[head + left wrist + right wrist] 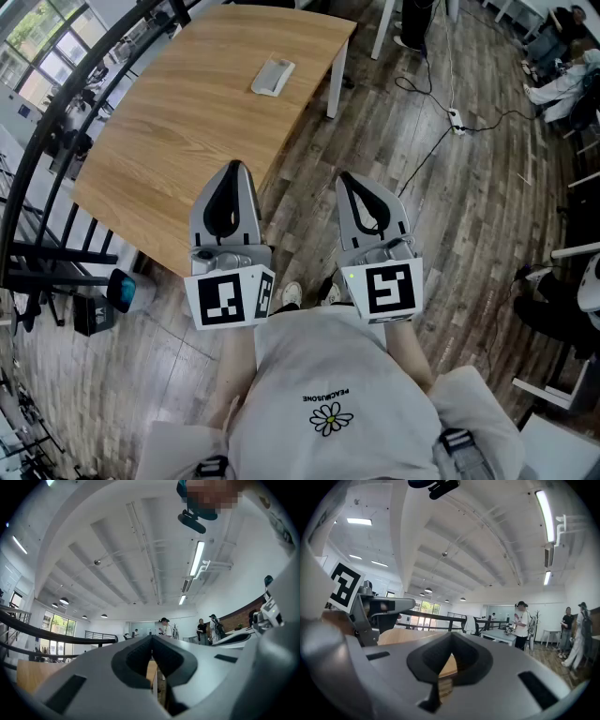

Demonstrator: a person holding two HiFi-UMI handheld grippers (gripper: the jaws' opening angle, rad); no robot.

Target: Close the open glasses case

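Note:
A pale grey glasses case [272,77] lies flat on the far part of the wooden table [187,122]; whether its lid stands open is too small to tell. My left gripper [234,169] hovers over the table's near corner, far short of the case, its jaws together with nothing between them. My right gripper [349,178] is held beside it over the floor, off the table's right edge, also shut and empty. Both gripper views look out level across the room: the left gripper [151,637] and the right gripper [451,634] show their tips meeting, and the case is hidden in both.
A black curved railing [56,131] runs along the table's left side. White table legs [333,84] stand at the far right corner. A cable with a power strip [456,120] lies on the wood floor. Several people [206,629] stand far across the room.

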